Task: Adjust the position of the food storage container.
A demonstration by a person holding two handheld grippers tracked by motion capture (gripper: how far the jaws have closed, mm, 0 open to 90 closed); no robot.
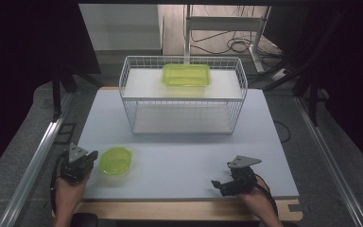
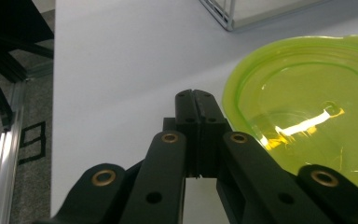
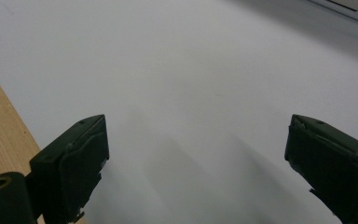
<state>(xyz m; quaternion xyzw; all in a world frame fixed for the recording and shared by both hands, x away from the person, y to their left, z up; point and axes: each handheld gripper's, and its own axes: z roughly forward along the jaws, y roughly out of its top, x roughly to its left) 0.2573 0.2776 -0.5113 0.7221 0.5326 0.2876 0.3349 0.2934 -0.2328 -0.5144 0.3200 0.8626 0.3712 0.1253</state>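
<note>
Resting at the near left corner of the table (image 1: pixel 179 156), your left gripper (image 1: pixel 92 156) has its jaws pressed flat together with nothing between them; in the left gripper view the two black jaws meet in one seam, and the round green container (image 2: pixel 307 126) lies just to their right, apart from them. From the high view that round green container (image 1: pixel 116 161) sits on the pale tabletop just beside the gripper's tip, close to the front edge.

Your right gripper (image 1: pixel 219 185) sits near the front right of the table, above the wooden strip (image 1: pixel 189 208) along the near edge, well apart from the container. Its jaws stand wide apart and hold nothing; in the right gripper view you see bare tabletop (image 3: pixel 191 93) between them.

Farther back, in the middle of the table, stands a white wire basket (image 1: pixel 183 97) with open mesh walls. On top of it, at the far side, lies a rectangular green container (image 1: pixel 186 74). Beyond the table you can see the grey floor and some cables (image 1: pixel 236 45).
</note>
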